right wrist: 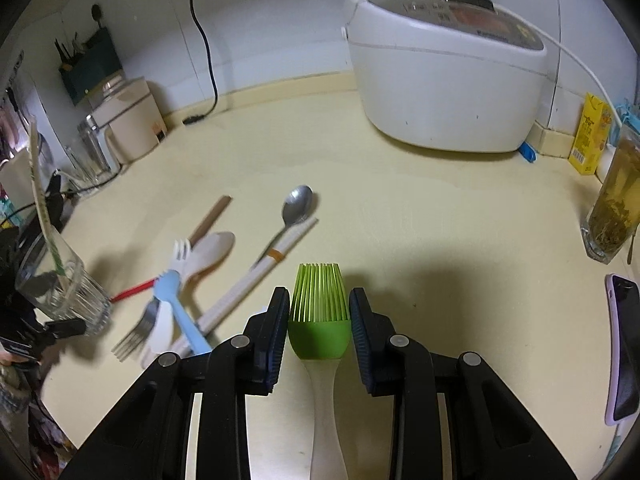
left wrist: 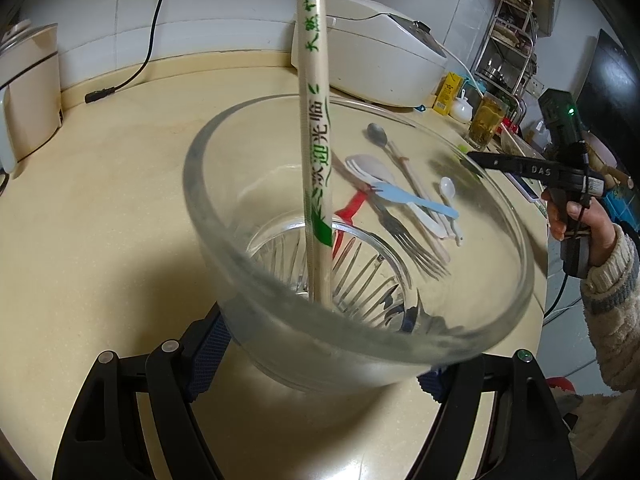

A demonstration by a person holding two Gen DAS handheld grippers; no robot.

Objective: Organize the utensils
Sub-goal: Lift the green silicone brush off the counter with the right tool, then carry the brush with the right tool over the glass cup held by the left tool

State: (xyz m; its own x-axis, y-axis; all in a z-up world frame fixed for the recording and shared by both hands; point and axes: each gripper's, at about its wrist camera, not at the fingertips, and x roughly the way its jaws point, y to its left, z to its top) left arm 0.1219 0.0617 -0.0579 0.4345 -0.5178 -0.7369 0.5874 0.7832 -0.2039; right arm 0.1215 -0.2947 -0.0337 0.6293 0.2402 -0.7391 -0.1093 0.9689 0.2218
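My left gripper point(left wrist: 320, 360) is shut on a clear ribbed glass point(left wrist: 280, 356), its pads pressing both sides. Chopsticks in a printed paper sleeve point(left wrist: 316, 152) stand in the glass. My right gripper point(right wrist: 319, 312) is shut on a pastry brush point(right wrist: 319, 332), with both pads against its green silicone head and the pale handle running back toward the camera. On the counter left of it lie a metal spoon point(right wrist: 298, 204), banded chopsticks point(right wrist: 260, 276), a white spork point(right wrist: 208, 252), a blue fork point(right wrist: 180, 308), a metal fork point(right wrist: 136, 332) and a red utensil point(right wrist: 132, 290). The glass point(right wrist: 60, 288) stands at far left.
A white rice cooker point(right wrist: 444, 76) sits at the back right. A glass of tea point(right wrist: 612, 208), a yellow box point(right wrist: 590, 136) and a phone point(right wrist: 624, 352) line the right edge. A cream appliance point(right wrist: 128, 120) and a black cable plug point(right wrist: 192, 120) are at the back left.
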